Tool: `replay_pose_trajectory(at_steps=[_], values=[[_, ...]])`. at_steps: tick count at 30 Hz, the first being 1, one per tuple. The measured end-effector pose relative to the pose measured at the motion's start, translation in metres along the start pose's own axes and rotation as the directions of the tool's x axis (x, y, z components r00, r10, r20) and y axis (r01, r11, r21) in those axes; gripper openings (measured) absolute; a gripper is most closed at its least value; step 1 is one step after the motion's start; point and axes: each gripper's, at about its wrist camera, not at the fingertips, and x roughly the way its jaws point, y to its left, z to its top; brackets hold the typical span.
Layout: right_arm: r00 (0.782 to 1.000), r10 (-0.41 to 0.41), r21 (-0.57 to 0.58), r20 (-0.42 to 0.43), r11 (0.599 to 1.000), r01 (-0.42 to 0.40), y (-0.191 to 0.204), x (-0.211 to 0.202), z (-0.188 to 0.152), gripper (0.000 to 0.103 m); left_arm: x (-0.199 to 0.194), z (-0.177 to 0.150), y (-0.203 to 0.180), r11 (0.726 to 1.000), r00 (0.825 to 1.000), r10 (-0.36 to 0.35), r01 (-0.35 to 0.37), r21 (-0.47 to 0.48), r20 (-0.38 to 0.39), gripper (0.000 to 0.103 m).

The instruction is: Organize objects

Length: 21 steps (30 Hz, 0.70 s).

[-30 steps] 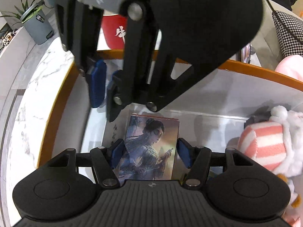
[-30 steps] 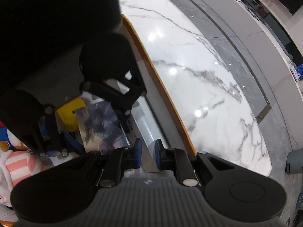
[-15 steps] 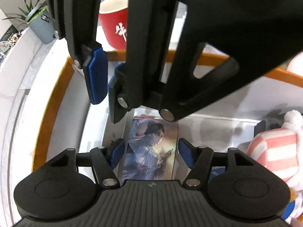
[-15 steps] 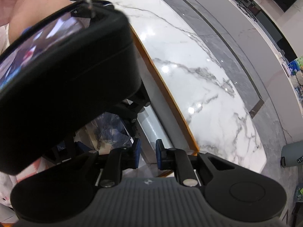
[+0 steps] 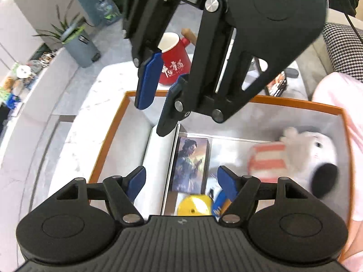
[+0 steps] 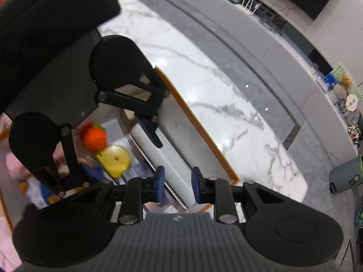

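An orange-rimmed white box [image 5: 109,145] holds a picture card [image 5: 190,163] showing a painted figure. The card lies flat beside a white slab [image 5: 158,158]. My left gripper [image 5: 181,181] hovers above the card, its jaws opening wide and touching nothing. My right gripper [image 5: 162,95] hangs over the box's far left corner. In the right wrist view the right gripper [image 6: 178,182] has its jaws opening, with the white slab [image 6: 172,163] below the gap and not pinched. The left gripper's fingers [image 6: 150,133] show above it.
A striped white plush toy [image 5: 295,158], a yellow disc [image 5: 195,206] and an orange toy [image 6: 95,138] share the box. A red mug [image 5: 174,65] stands behind it on the marble table [image 6: 226,104]. A pink sleeve [image 5: 335,95] is at the right.
Both grippers have risen out of the box and pulled back. The left jaws widened away from the card, which stays lying in the box. The right jaws have parted.
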Motion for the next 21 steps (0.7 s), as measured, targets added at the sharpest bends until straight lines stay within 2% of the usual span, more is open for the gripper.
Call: replay_pose_trajectory(at_steps=[6,10,12,14,21], values=[[0.993,-0.091,0.072,0.074,0.994,0.086,0.028,-0.038,0.003,0.033,-0.038,0.013,-0.006,0.989,0.990,0.134,-0.131,-0.069,0.052,0.084],[0.979,-0.168,0.140,0.117,0.979,0.151,0.059,-0.071,-0.002,0.041,-0.081,0.004,-0.017,0.960,0.969,0.209,-0.178,-0.217,0.129,0.086],[0.967,-0.207,0.195,0.148,0.965,0.176,0.065,-0.081,-0.008,0.046,-0.108,-0.002,-0.022,0.935,0.954,0.248,-0.190,-0.299,0.171,0.088],[0.957,-0.224,0.261,0.182,0.950,0.173,0.075,-0.095,-0.012,0.047,-0.129,-0.009,-0.027,0.910,0.937,0.281,-0.193,-0.366,0.205,0.089],[0.895,-0.293,0.471,0.336,0.875,0.110,0.130,-0.140,-0.032,0.061,-0.194,-0.030,-0.055,0.783,0.864,0.433,-0.218,-0.583,0.258,0.092]])
